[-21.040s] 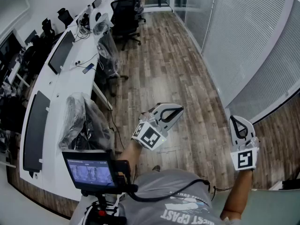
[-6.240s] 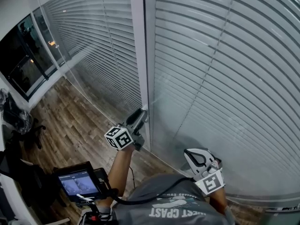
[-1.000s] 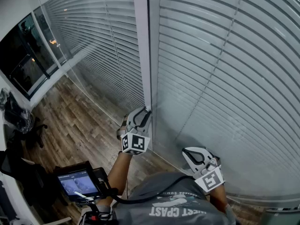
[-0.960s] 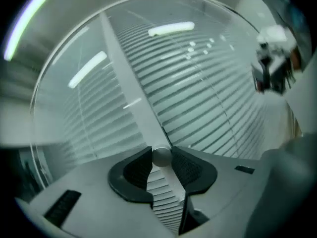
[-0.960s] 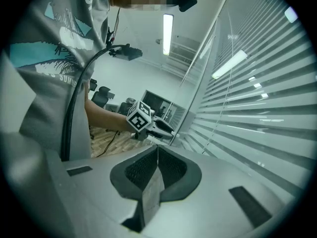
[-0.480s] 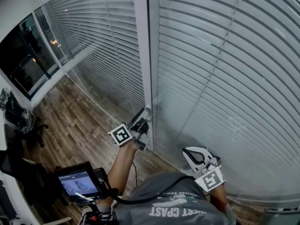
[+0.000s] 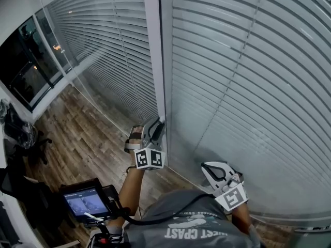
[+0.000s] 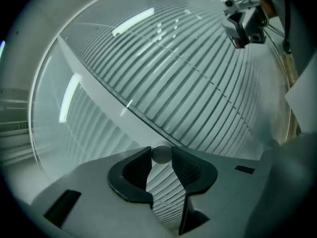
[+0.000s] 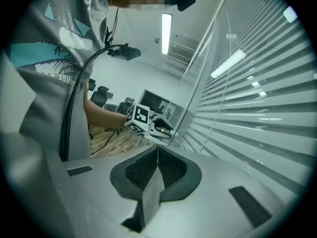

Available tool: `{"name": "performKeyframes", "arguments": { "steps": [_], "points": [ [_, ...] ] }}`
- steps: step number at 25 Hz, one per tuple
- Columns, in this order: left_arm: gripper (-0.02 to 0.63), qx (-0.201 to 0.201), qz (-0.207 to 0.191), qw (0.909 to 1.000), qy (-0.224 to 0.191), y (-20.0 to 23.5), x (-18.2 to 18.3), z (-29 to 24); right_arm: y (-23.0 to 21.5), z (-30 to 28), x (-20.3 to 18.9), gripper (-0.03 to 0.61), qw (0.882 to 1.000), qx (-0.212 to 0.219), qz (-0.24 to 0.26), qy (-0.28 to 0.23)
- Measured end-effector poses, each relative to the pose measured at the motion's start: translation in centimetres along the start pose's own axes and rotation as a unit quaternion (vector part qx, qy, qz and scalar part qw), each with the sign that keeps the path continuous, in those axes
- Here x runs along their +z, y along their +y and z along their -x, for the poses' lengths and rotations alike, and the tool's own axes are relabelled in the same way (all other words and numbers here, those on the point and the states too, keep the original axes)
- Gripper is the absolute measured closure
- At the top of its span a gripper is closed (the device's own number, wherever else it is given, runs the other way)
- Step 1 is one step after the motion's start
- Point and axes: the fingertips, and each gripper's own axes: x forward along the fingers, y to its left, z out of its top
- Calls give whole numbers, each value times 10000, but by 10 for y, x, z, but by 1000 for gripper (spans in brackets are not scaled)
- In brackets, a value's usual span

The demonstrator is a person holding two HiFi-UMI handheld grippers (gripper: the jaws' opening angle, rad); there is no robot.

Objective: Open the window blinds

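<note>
White slatted blinds (image 7: 248, 76) hang shut behind glass on both sides of a pale window post (image 7: 155, 61). My left gripper (image 7: 159, 122) reaches up to the foot of that post. In the left gripper view a small round grey knob (image 8: 161, 153) sits right between the tips of the left gripper (image 8: 161, 156). Its jaws have just been opening, and the pads stand on either side of the knob without clamping it. My right gripper (image 7: 204, 167) hangs low by my body, shut and empty; its pads meet in the right gripper view (image 9: 157, 150).
Wooden floor (image 7: 77, 133) runs along the glass wall to the left. A dark window (image 7: 26, 66) lies far left, with an office chair (image 7: 15, 130) below it. A small screen (image 7: 85, 200) is mounted on my chest rig.
The left gripper rolled one way about the knob, then back, so its marker cube faces the camera again. The right gripper has not moved.
</note>
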Motion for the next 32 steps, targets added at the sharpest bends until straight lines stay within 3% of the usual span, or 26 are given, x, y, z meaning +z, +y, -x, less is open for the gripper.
{"name": "performKeyframes", "arguments": {
  "steps": [5, 6, 7, 8, 9, 10, 12, 13, 14, 15, 16, 17, 20, 24, 27, 32],
  "points": [
    [486, -85, 626, 9980, -64, -1, -2, 0, 0, -1, 2, 577, 10000, -12, -3, -54],
    [486, -174, 990, 9948, -153, -2, -5, -1, 1, -1, 2, 577, 10000, -12, -2, -60],
    [486, -323, 1594, 9862, -301, -2, -7, -1, 2, -1, 2, 575, 10000, -12, -1, -69],
    [486, -527, 2438, 9670, -514, -2, -8, -1, 2, -1, 2, 575, 10000, -11, 3, -81],
    [486, -765, 3444, 9325, -777, 0, -9, -1, 2, -2, 2, 575, 10000, -8, 8, -86],
    [486, -1003, 4491, 8816, -1052, 2, -9, 0, 3, -2, 2, 575, 10000, -2, 8, -82],
    [486, -1382, 6240, 7542, -1510, 5, -12, -1, 3, -2, 0, 575, 10000, 10, -14, -69],
    [486, -1501, 6839, 6940, -1674, 6, -15, -1, 3, -2, 0, 577, 10000, 19, -23, -62],
    [486, -1571, 7257, 6453, -1794, 7, -17, -2, 2, -2, 0, 575, 10000, 30, -19, -59],
    [486, -1603, 7515, 6121, -1865, 8, -18, -2, 2, -3, 0, 577, 10000, 40, -10, -62],
    [485, -1609, 7638, 5957, -1893, 8, -18, -2, 1, -3, -1, 575, 10000, 48, 0, -66],
    [485, -1600, 7664, 5926, -1894, 8, -18, -3, 1, -4, -1, 575, 10000, 54, 6, -68],
    [485, -1547, 7640, 5966, -1908, 9, -17, -3, 1, -5, -1, 575, 10000, 79, 0, -50],
    [483, -1584, 7781, 5765, -1926, 9, -18, -4, 0, -6, -1, 577, 9999, 71, -37, -79],
    [483, -1607, 7771, 5758, -1967, 10, -19, -3, 1, -6, -1, 575, 9999, 59, -49, -77],
    [483, -1629, 7834, 5668, -1963, 8, -20, -3, 2, -5, -4, 577, 10000, 58, -25, -57]
  ]
}}
